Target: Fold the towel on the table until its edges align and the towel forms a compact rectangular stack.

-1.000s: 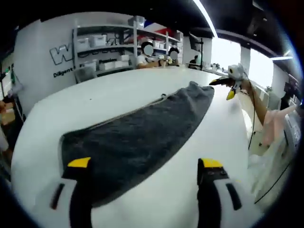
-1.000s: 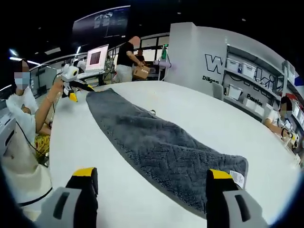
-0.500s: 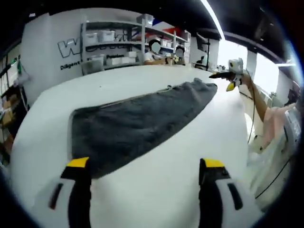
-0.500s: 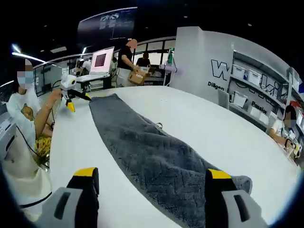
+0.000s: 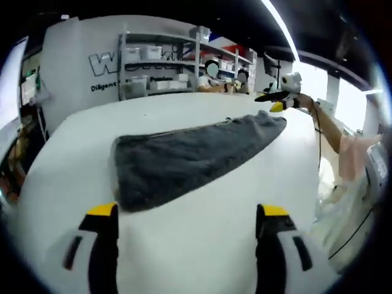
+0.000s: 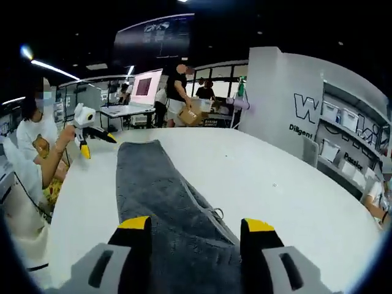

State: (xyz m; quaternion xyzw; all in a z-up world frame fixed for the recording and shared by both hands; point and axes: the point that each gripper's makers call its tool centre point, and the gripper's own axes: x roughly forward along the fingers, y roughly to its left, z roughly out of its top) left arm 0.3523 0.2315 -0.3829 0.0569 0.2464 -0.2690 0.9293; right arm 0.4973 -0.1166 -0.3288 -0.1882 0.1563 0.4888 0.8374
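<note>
Hovering left gripper (image 5: 187, 214) jaws spread above table (image 5: 202, 245), right gripper (image 6: 197, 225) jaws parted astride towel (image 6: 160, 196)

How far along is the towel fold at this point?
Done: the grey towel lies as a long narrow strip on the white table, apparently folded lengthwise. In hand: right gripper straddles one short end, jaws apart; left gripper hangs open short of the other end. Left: folding end to end into a compact stack.
</note>
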